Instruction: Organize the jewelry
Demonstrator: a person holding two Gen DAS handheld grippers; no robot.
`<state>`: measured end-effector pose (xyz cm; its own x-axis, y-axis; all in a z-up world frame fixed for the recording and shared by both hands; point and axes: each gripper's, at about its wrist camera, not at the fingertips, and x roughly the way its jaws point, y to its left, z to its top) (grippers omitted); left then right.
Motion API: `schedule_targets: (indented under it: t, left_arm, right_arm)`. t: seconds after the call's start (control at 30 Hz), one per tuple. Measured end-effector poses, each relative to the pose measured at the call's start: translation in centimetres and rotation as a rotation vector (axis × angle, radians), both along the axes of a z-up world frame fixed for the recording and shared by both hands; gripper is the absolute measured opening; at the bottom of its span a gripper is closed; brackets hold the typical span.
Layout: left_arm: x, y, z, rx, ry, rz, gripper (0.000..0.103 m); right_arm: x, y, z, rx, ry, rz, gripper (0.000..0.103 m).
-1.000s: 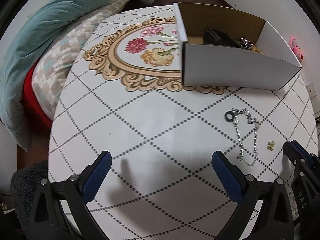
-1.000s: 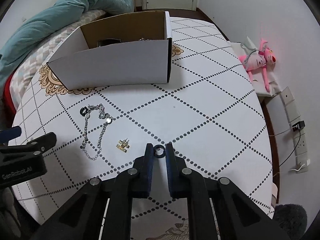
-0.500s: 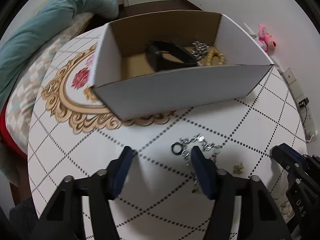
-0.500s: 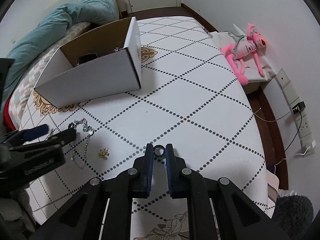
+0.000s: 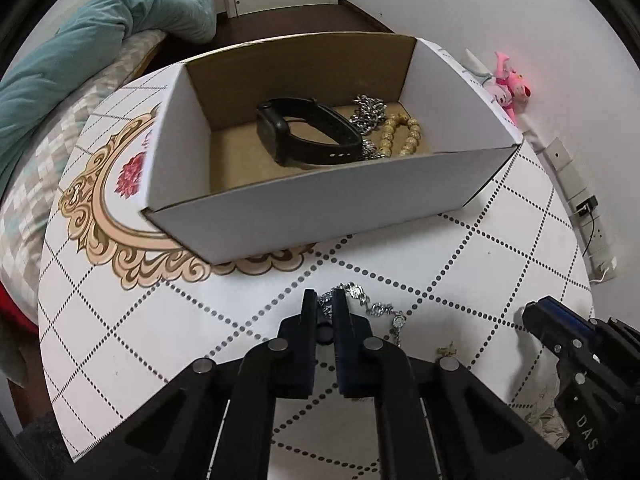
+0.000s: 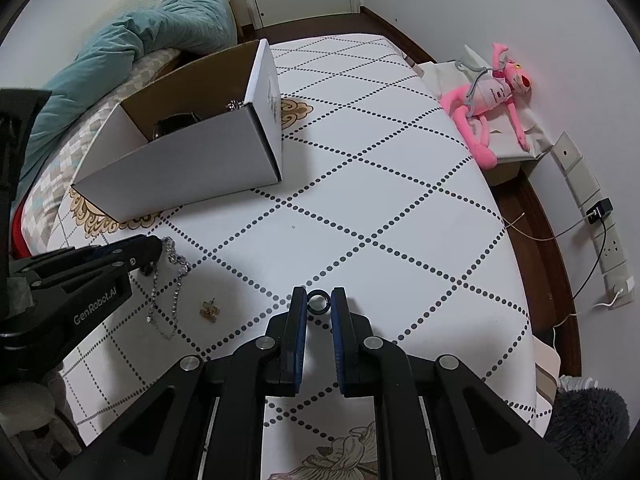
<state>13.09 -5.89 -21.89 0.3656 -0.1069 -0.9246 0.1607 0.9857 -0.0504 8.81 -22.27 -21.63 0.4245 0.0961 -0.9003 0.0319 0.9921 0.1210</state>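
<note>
The white, brown-lined cardboard box (image 5: 320,196) fills mid-frame on the dotted-diamond counter (image 5: 460,264), directly ahead of the left tool (image 5: 325,300), clamped on the silver chain necklace (image 5: 374,307). The right tool (image 6: 319,298) grips a small black ring (image 6: 319,302).

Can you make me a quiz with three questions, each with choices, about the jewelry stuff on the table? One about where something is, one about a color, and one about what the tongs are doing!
1. Where is the black watch?
A. inside the box
B. on the bed
C. beside the gold earrings

2. What color is the plush toy?
A. green
B. pink
C. yellow

3. What are the right tongs doing?
A. gaping wide, holding nothing
B. pinching a small black ring
C. gripping the box wall

Answers:
1. A, it lies in the cardboard box next to the beads.
2. B, it is pink all over.
3. B, the black ring sits between their tips.
</note>
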Motion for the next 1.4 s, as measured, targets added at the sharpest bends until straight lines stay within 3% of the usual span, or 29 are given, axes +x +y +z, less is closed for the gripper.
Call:
schedule_targets:
  t: [0.33,0.6,0.73,0.77,0.83,1.03,1.37,1.4]
  left_arm:
    - [-2.7,5.1,4.0,-0.093,-0.03,0.094,0.002]
    - [-1.1,5.9,8.7,-0.189,-0.086,0.094,0.002]
    - [-0.5,5.8,6.7,-0.234,-0.045,0.071,0.01]
    - [-0.6,5.6,5.8,-0.224,-0.026,0.065,0.013]
    - [-0.8,4.7,3.7,-0.178,-0.003,0.037,0.032]
    - [-1.2,2.1,-0.4,-0.05,0.027,-0.063,0.032]
    - [-1.1,-0.1,-0.6,0.033,-0.048,-0.099,0.031]
    - [-1.1,-0.1,-0.6,0.033,-0.053,-0.101,0.025]
  right_arm:
    - [-0.1,0.6,3.8,0.076,-0.061,0.021,0.013]
    - [1.7,2.0,8.4,0.138,-0.136,0.067,0.013]
    - [2.7,2.3,9.3,0.134,-0.157,0.066,0.013]
    - [2.7,2.3,9.1,0.134,-0.154,0.062,0.013]
    - [2.6,2.2,8.3,0.138,-0.133,0.053,0.013]
    - [1.5,1.2,6.0,0.134,-0.083,0.031,0.013]
    - [1.5,-0.2,5.3,0.126,-0.075,-0.001,0.013]
    - [1.5,-0.3,5.2,0.127,-0.073,-0.002,0.013]
